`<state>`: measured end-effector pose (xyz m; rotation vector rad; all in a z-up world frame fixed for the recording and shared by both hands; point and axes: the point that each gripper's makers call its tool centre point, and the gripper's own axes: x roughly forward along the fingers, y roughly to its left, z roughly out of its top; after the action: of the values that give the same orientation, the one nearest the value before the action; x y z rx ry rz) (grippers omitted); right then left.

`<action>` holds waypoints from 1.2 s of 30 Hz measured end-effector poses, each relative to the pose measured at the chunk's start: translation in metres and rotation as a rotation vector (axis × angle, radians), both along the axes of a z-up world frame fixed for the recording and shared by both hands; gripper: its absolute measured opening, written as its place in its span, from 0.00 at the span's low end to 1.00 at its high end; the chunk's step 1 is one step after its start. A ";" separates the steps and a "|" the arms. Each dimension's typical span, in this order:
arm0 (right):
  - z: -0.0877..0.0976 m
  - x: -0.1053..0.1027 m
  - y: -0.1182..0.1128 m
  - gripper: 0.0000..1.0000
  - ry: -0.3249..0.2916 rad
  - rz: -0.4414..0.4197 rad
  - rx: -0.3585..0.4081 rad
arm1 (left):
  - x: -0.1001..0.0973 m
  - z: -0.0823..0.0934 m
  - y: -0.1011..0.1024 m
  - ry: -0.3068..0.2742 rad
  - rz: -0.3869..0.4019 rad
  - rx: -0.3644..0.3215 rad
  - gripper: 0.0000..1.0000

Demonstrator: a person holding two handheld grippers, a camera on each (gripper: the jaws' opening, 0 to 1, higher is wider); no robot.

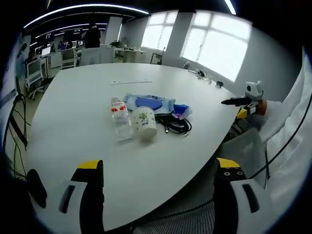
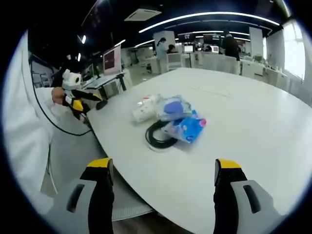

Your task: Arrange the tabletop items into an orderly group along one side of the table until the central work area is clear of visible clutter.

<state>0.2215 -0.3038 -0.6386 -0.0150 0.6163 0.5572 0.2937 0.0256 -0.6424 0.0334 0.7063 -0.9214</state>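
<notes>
Left gripper view, nearest first: the left gripper [image 1: 158,187] hangs with its yellow-tipped jaws spread wide and empty over the near edge of the broad white table [image 1: 73,107]. Farther in, well apart from the jaws, the clutter sits bunched near the middle: a clear plastic water bottle with a red label [image 1: 120,118] touching a white paper cup with a green print [image 1: 146,123], a coiled black cable [image 1: 176,125] just beside them, and blue plastic packets [image 1: 152,103] behind. In the right gripper view the right gripper [image 2: 160,187] is likewise wide and empty, short of the table's curved edge. The risks, as I judge them: the cup looks light and could tip or roll if nudged, and dragging the cable could snag and pull the packets. Open tabletop surrounds the pile on every side, so there is ample room to slide things; the curved rim nearest the person is where something could slip off.
</notes>
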 end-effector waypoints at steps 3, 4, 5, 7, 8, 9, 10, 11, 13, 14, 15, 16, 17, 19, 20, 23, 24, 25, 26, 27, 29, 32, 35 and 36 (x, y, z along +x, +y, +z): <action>0.000 0.000 -0.001 0.85 -0.001 -0.003 0.002 | 0.000 0.000 0.000 0.001 0.001 0.001 0.97; 0.000 0.000 -0.001 0.85 -0.001 -0.004 0.003 | 0.000 0.000 0.000 0.002 0.001 0.000 0.97; 0.000 0.000 -0.001 0.85 -0.002 -0.003 0.002 | 0.000 0.001 -0.001 0.002 0.000 -0.001 0.97; -0.001 -0.001 0.000 0.85 0.000 -0.003 0.001 | 0.000 0.002 -0.001 0.000 -0.002 0.000 0.97; -0.001 -0.002 0.000 0.85 0.001 -0.004 0.003 | 0.000 0.002 -0.002 0.000 -0.003 -0.001 0.97; -0.001 -0.002 0.000 0.85 0.001 -0.005 0.003 | 0.000 0.002 -0.002 0.000 -0.003 -0.002 0.97; -0.001 -0.002 0.000 0.85 0.001 -0.006 0.004 | 0.000 0.002 -0.002 -0.002 -0.004 -0.002 0.97; -0.002 -0.002 0.000 0.85 0.002 -0.006 0.003 | 0.001 0.002 -0.002 -0.002 -0.005 -0.001 0.97; -0.002 -0.003 0.000 0.85 0.002 -0.007 0.003 | 0.001 0.003 -0.003 -0.003 -0.008 -0.001 0.97; -0.001 -0.003 0.000 0.85 0.001 -0.009 0.005 | 0.002 0.003 -0.002 -0.003 -0.008 -0.001 0.97; -0.001 -0.003 0.000 0.85 0.001 -0.009 0.005 | 0.002 0.003 -0.002 -0.004 -0.008 -0.001 0.97; -0.001 -0.002 0.000 0.85 0.001 -0.011 0.003 | 0.003 0.003 -0.002 -0.004 -0.008 -0.002 0.98; -0.001 -0.002 0.000 0.85 0.000 -0.012 0.005 | 0.003 0.003 -0.003 -0.005 -0.009 -0.003 0.98; -0.001 -0.002 0.000 0.85 0.001 -0.013 0.005 | 0.003 0.004 -0.003 -0.006 -0.013 0.000 0.98; -0.001 -0.002 0.000 0.85 0.000 -0.013 0.005 | 0.003 0.004 -0.003 -0.006 -0.013 -0.002 0.98; -0.001 -0.002 0.000 0.85 0.001 -0.015 0.004 | 0.003 0.004 -0.003 -0.005 -0.013 -0.002 0.98; -0.001 -0.002 0.000 0.85 0.001 -0.015 0.005 | 0.004 0.004 -0.003 -0.006 -0.013 -0.003 0.98; -0.001 -0.002 0.000 0.85 0.004 -0.015 0.004 | 0.004 0.004 -0.003 -0.006 -0.012 -0.004 0.98; -0.001 -0.002 0.000 0.85 0.004 -0.015 0.003 | 0.005 0.005 -0.003 -0.007 -0.011 -0.006 0.99; -0.001 -0.002 0.001 0.85 0.005 -0.015 0.004 | 0.005 0.005 -0.003 -0.008 -0.012 -0.007 0.99; -0.001 -0.002 0.002 0.85 0.004 -0.013 0.004 | 0.006 0.005 -0.003 -0.008 -0.013 -0.007 0.99; 0.001 0.000 0.003 0.85 0.001 -0.014 0.006 | 0.008 0.006 -0.003 -0.010 -0.013 -0.011 1.00; 0.002 0.002 0.004 0.85 -0.003 -0.015 0.008 | 0.008 0.007 -0.004 -0.014 -0.014 -0.015 1.00; 0.003 0.003 0.006 0.84 -0.002 -0.015 0.009 | 0.009 0.007 -0.004 -0.015 -0.014 -0.016 1.00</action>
<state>0.2241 -0.2975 -0.6359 -0.0025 0.6112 0.5458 0.3025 0.0214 -0.6350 0.0314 0.6854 -0.9391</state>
